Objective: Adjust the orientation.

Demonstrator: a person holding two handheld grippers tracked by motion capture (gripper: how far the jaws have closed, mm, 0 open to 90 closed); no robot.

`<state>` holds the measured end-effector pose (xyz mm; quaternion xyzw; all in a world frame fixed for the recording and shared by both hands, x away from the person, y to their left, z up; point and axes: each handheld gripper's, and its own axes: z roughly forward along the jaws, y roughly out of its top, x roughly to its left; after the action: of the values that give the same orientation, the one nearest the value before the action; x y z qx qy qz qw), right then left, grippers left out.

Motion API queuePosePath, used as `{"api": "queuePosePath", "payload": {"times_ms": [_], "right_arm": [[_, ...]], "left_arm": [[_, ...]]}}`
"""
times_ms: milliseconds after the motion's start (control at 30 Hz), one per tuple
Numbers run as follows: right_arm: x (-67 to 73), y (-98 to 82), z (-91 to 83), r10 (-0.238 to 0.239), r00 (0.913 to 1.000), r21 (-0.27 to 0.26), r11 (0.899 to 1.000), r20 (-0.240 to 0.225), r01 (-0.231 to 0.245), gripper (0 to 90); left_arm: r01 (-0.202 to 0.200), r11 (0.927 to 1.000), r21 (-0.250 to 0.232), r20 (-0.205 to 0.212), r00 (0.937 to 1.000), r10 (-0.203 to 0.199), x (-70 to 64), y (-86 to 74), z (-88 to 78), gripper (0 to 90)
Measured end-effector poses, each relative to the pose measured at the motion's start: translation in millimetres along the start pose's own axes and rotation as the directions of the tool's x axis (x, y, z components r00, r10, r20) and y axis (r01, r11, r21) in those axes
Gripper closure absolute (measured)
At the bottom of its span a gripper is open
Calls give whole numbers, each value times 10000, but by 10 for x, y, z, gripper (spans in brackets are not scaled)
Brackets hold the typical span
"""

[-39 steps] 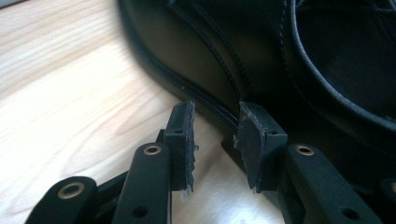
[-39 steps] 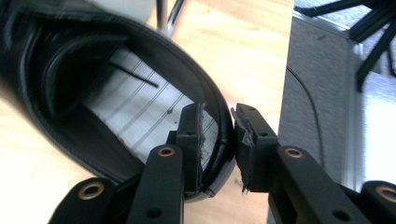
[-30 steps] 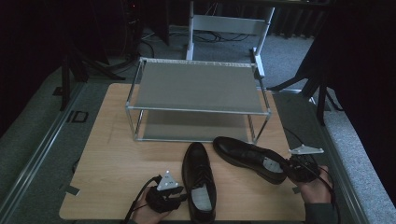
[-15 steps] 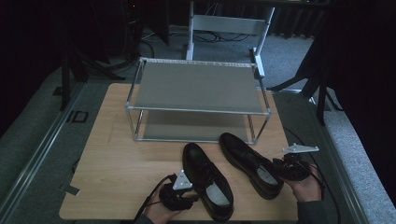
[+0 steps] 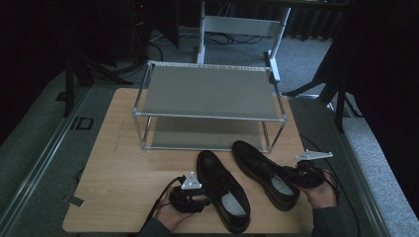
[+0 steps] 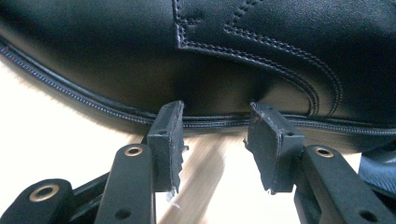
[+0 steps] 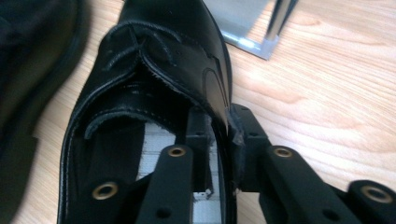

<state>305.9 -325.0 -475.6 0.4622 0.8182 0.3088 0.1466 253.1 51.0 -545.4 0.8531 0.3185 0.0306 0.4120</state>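
In the left gripper view, the shoe [image 6: 196, 60] runs off the top and both sides of the frame, so neither toe nor heel can be made out, and a dark blue shape [image 6: 380, 163] at the right edge is too cropped to identify. In the right gripper view, the heel of the other shoe [image 7: 154, 70] is cut off at the bottom, one of the fingers [image 7: 198, 140] is partly hidden inside its opening, and the rack [image 7: 252, 23] shows as a corner and one leg. From the high view, the person's forearms are cropped at the bottom edge and the room behind the worktop [image 5: 123, 163] lies in darkness.
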Motion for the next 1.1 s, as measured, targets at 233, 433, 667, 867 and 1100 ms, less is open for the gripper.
{"api": "queuePosePath", "payload": {"times_ms": [233, 433, 667, 867, 1100], "right_arm": [[-2, 13, 30, 269, 9994, -329, 9991, -233, -277, 830], [-54, 34, 105, 775, 9943, -626, 9947, -735, -822, 830], [-39, 61, 121, 817, 9942, -650, 9941, -704, -863, 827], [-37, 81, 149, 945, 9944, -911, 9910, -473, -985, 823], [33, 135, 141, 400, 9992, -781, 9962, 71, -393, 722]], "left_arm": [[-134, 9999, 11, 192, 9997, 133, -59, 118, 154, 561], [-238, 9997, 30, 369, 9990, 236, -126, 193, 265, 562], [-432, 9991, 29, 646, 9970, 429, -215, 229, 349, 575], [-704, 9975, 113, 901, 9935, 691, -303, 289, 438, 598], [-840, 9964, 72, 799, 9933, 832, -283, 257, 386, 576]]}}
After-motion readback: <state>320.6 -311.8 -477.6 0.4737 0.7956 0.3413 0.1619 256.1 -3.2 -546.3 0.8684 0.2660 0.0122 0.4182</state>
